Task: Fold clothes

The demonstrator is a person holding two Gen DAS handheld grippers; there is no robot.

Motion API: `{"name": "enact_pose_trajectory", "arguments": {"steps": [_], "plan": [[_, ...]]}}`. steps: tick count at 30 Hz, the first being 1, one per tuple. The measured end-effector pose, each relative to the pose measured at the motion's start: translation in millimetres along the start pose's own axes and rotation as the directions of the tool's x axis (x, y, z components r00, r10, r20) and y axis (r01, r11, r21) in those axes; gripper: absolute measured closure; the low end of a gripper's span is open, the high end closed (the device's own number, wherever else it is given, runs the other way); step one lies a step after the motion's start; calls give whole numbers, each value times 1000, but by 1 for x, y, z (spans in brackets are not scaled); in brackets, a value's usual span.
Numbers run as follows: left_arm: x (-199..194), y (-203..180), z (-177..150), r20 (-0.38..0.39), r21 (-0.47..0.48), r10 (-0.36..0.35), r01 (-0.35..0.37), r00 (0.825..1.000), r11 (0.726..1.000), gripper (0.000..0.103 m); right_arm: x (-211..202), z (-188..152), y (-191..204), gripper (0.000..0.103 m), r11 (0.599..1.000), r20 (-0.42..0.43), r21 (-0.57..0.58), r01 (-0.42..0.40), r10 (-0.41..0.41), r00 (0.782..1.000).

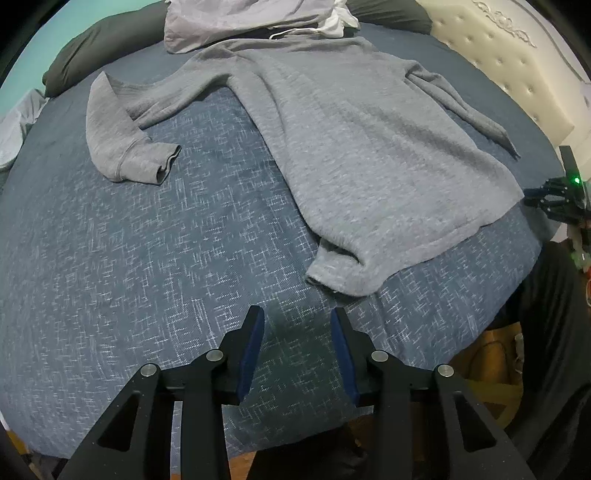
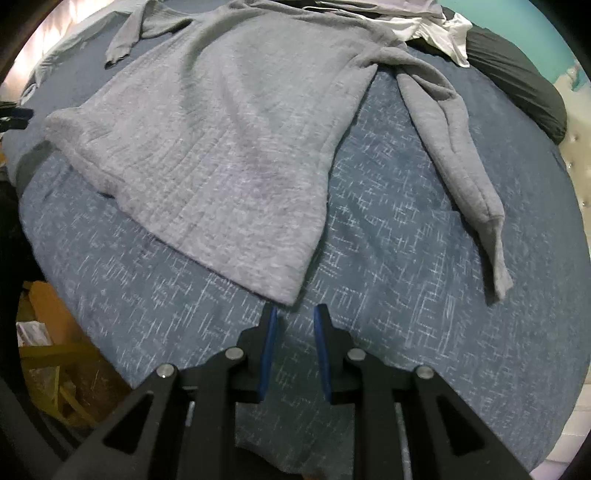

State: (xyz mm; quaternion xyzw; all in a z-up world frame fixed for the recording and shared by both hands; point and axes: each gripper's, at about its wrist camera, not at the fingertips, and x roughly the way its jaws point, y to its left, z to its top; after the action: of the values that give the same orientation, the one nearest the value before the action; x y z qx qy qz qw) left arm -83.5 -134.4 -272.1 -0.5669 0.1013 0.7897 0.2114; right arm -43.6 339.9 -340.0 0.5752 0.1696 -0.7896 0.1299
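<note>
A grey sweatshirt lies spread flat on the blue patterned bedspread. One sleeve is bent back on itself at the left, and the other sleeve lies along the right. My left gripper is open with only bedspread between its blue pads, just short of the near hem corner. In the right wrist view the sweatshirt fills the middle. My right gripper stands narrowly open just below its other hem corner, with nothing between the pads. The right gripper also shows at the far right edge.
A heap of pale clothes and dark pillows lie at the far end of the bed. A cream tufted headboard runs along the right. Beyond the bed's near edge are a wooden floor and yellowish clutter. A person's dark clothing is close by.
</note>
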Motion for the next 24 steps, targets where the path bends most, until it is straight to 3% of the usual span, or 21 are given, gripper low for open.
{"name": "enact_pose_trajectory", "arguments": {"steps": [7,18,24], "plan": [[10,-3,-2,-21,17,2,-2,1000,1000,55,-3,10,-8,83,997,43,66,26,-29,999],[48,-26,6,-59,124,44,-37,997,992,55,-4,19,-9,83,992,49,123,-37,31,998],[56,-36,14,-20,162,59,-55,998,985,54,-1,20,-3,83,992,39,113,-52,48,998]]}}
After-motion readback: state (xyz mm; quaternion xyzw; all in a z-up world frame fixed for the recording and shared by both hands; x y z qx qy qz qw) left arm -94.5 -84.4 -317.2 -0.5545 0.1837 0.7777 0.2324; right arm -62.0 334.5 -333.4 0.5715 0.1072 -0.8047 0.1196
